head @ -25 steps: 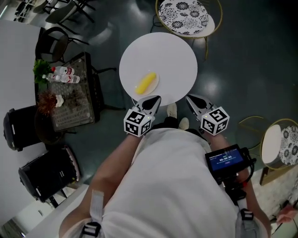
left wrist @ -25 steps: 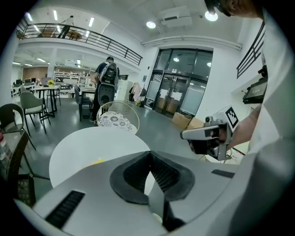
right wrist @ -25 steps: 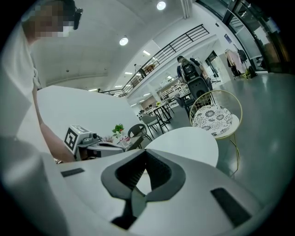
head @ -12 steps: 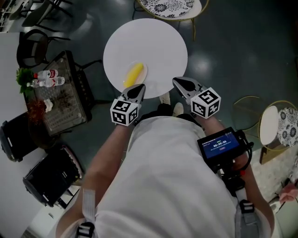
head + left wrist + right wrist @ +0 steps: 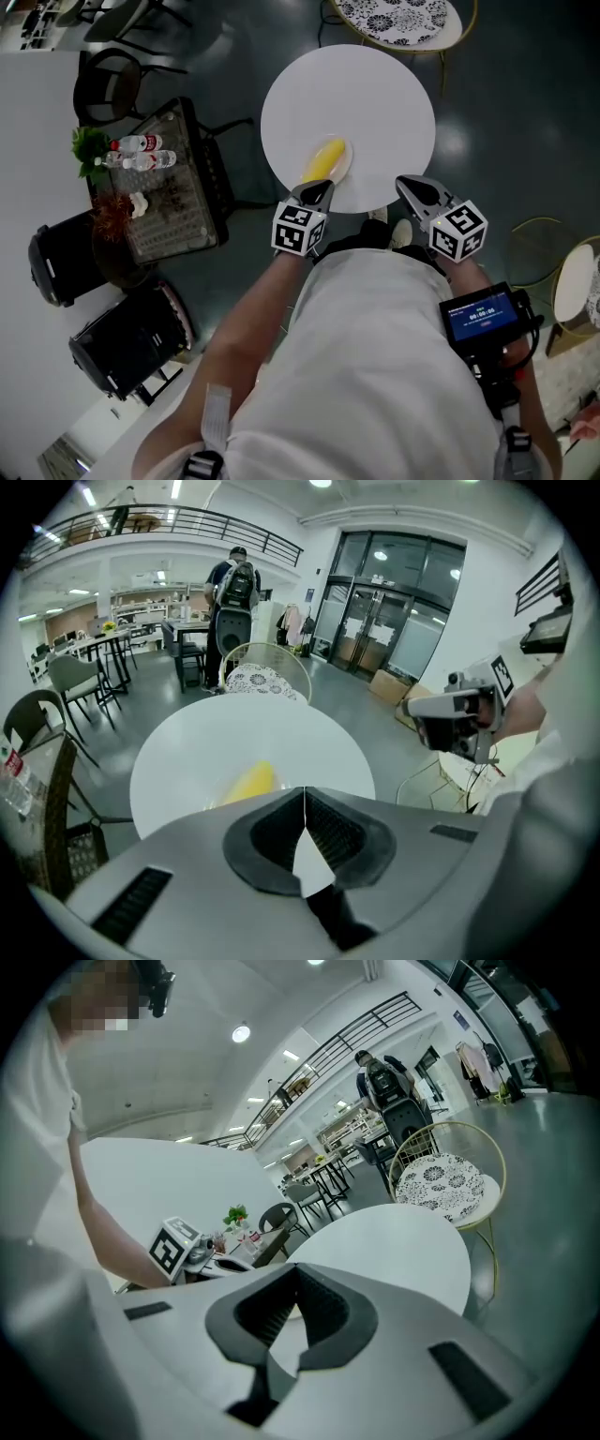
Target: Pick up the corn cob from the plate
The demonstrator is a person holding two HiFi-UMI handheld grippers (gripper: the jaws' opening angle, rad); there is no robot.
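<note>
A yellow corn cob (image 5: 323,159) lies on a small pale plate (image 5: 346,166) near the front left edge of the round white table (image 5: 375,94). My left gripper (image 5: 317,189) is shut and empty, its tips just short of the plate's near rim. In the left gripper view the corn cob (image 5: 249,782) shows right beyond the closed left gripper (image 5: 304,791). My right gripper (image 5: 407,183) is also shut and empty, at the table's front edge, well to the right of the plate. In its own view the right gripper (image 5: 294,1269) points across the bare table (image 5: 394,1241).
A chair with a patterned cushion (image 5: 398,19) stands behind the table. A low rack with bottles and a plant (image 5: 150,187) is to the left, with black bins (image 5: 61,262) nearer me. Another chair (image 5: 572,281) is at the right. A person with a backpack (image 5: 232,583) stands far off.
Both grippers have come forward and down toward the table. The left one has closed in on the plate's near rim. Both stay shut.
</note>
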